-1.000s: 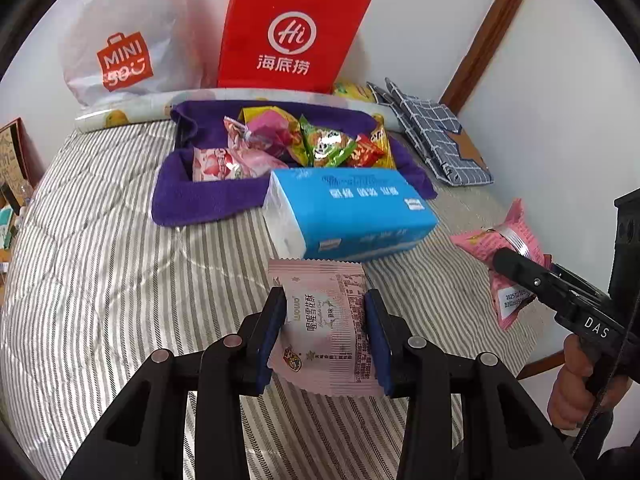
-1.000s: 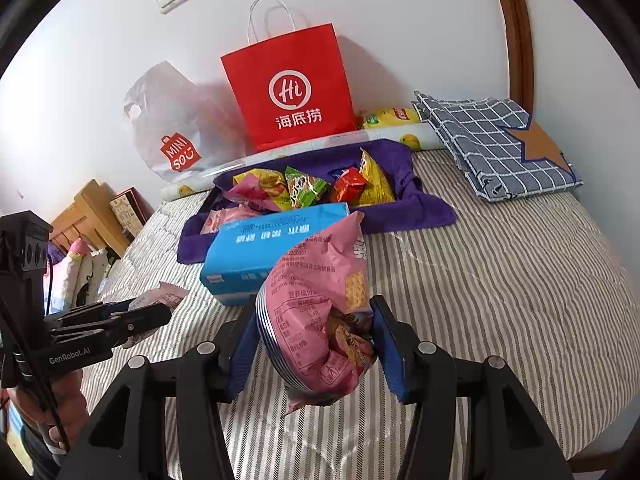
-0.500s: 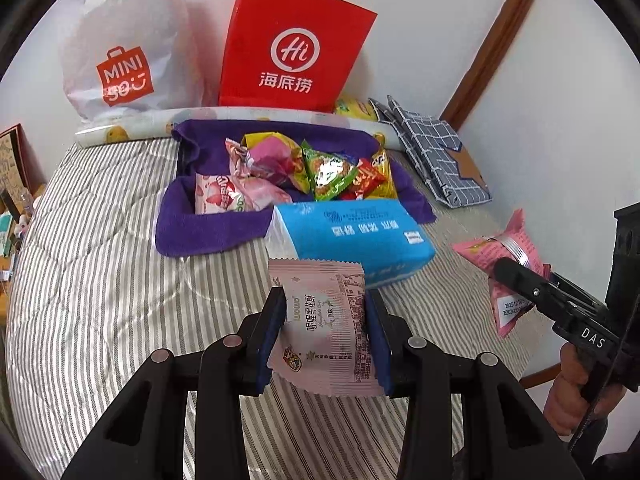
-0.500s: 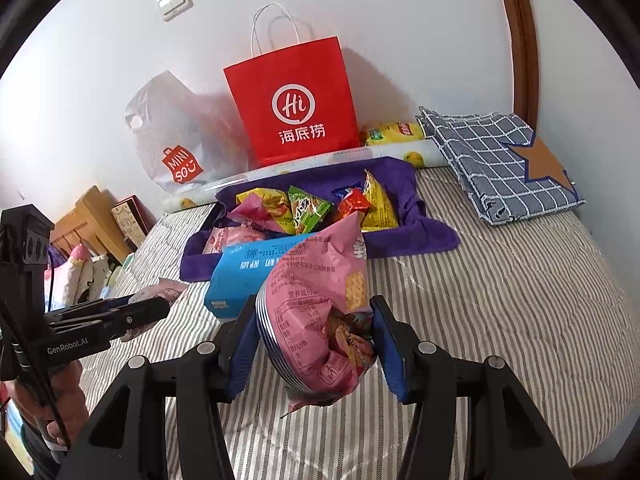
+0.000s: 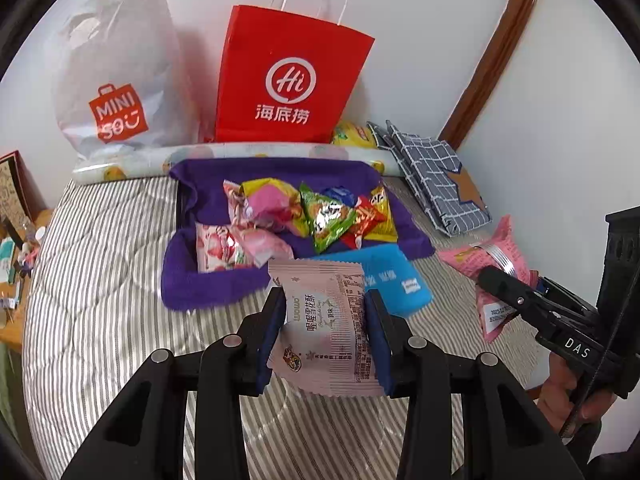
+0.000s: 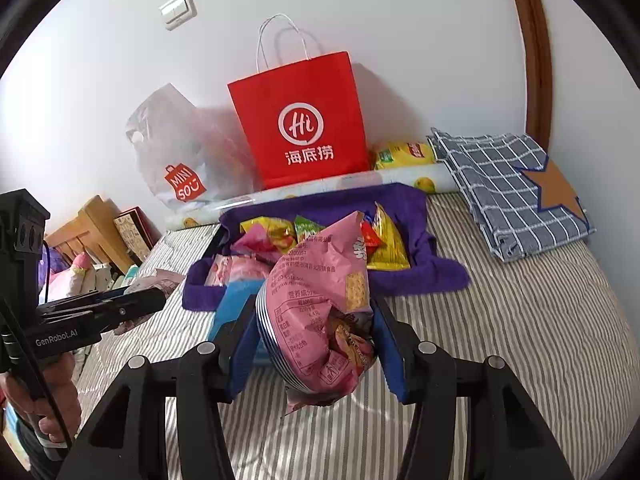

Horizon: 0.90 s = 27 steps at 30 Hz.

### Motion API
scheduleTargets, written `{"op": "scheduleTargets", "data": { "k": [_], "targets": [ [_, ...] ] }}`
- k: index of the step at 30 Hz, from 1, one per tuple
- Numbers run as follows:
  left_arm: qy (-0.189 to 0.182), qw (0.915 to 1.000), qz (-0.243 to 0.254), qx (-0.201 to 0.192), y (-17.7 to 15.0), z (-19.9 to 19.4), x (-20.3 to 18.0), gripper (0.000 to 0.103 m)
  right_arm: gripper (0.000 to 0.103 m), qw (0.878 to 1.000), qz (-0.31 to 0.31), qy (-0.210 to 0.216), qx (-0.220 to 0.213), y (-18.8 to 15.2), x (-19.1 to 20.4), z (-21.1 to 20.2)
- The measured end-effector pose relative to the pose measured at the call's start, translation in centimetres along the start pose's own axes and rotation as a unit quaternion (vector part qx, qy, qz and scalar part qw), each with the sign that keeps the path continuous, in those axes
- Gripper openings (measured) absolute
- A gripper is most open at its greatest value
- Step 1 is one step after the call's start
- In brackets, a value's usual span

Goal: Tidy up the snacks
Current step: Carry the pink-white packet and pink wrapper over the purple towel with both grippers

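1. Both tools had risen above the bed (image 5: 100, 300), nearing the far purple tray (image 5: 208, 292).
2. Left tool (image 5: 325, 322) pinched a pale sachet (image 5: 324, 320); right tool (image 6: 316, 344) pinched a pink packet (image 6: 316, 300).
3. Delivery looked imminent.

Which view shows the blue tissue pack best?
The left wrist view: the blue tissue pack shows its top and printed end, partly behind the pale pink packet. In the right wrist view only a corner peeks out beside the pink snack bag.

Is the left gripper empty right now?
No, the left gripper is clamped on a pale pink snack packet, with a blue pad pressing each side of the wrapper.
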<state>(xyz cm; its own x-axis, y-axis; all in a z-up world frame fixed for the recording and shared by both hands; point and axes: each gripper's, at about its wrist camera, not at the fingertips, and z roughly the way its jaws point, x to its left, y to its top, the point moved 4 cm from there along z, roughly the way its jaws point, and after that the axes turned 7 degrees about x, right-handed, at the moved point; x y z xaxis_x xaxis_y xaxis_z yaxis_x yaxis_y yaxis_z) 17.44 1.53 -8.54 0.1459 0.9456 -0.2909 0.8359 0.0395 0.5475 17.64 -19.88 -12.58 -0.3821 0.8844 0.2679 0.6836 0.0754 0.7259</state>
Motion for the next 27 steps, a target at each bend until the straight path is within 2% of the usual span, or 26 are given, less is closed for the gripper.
{"op": "scheduleTargets", "data": {
  "k": [7,16,22,27],
  "targets": [
    [-0.004,1.0000,0.004,-0.003,2.5,0.2,-0.2,0.040,0.051,1.000,-0.017,0.003,-0.008,2.7,0.3,0.7],
    [0.013,0.9996,0.020,-0.012,6.5,0.6,0.1,0.040,0.051,0.999,-0.045,-0.001,-0.013,5.9,0.5,3.0],
    [0.012,0.9996,0.020,-0.016,9.2,1.4,0.6,0.040,0.051,0.999,-0.039,0.020,-0.016,8.4,0.2,4.7],
    [0.020,0.9994,0.019,-0.023,11.7,2.1,1.3,0.040,0.051,0.998,-0.053,0.021,-0.024,11.1,0.4,6.2]
  ]
}}
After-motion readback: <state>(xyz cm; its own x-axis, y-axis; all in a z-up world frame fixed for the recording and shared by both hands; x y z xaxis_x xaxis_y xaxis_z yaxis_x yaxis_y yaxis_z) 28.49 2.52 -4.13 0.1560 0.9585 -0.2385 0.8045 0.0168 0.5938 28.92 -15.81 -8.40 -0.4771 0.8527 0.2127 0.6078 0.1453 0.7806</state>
